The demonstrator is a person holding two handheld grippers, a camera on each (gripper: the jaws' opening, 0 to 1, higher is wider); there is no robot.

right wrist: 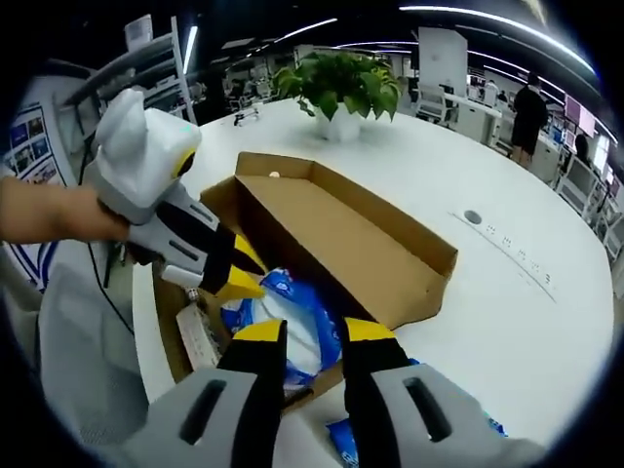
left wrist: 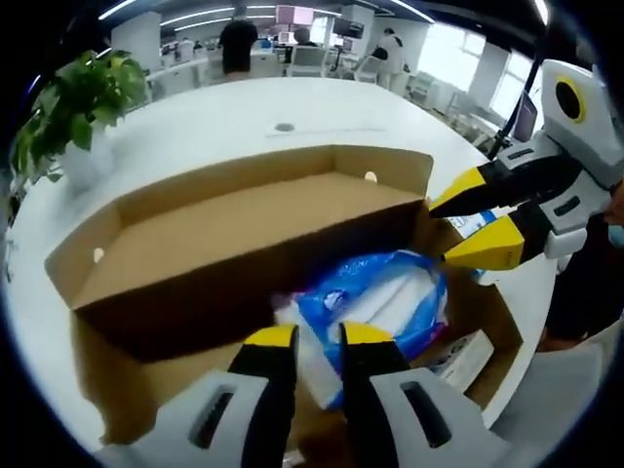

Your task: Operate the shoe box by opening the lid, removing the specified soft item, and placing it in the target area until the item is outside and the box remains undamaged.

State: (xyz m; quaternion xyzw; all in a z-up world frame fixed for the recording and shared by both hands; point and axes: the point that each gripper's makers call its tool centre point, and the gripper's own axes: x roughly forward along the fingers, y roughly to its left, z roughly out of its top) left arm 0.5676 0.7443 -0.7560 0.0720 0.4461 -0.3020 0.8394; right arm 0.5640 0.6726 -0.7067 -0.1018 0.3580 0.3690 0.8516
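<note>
The pack lies inside the open box, just ahead of the left gripper, at 12 o'clock from its tips. The left fingers stand narrow, yellow-tipped, with nothing between them. In the right gripper view the pack sits at 12 o'clock beyond the right gripper, whose fingers are also narrow and bare. The left gripper comes in at 10 o'clock, its tips touching or just over the pack's edge. In the left gripper view the right gripper shows at 2 o'clock over the box's end.

The pack is soft, crinkled, glossy plastic, blue and white. The box is brown cardboard, lid folded back, standing on a smooth white round counter. A leafy plant stands at 12 o'clock.
</note>
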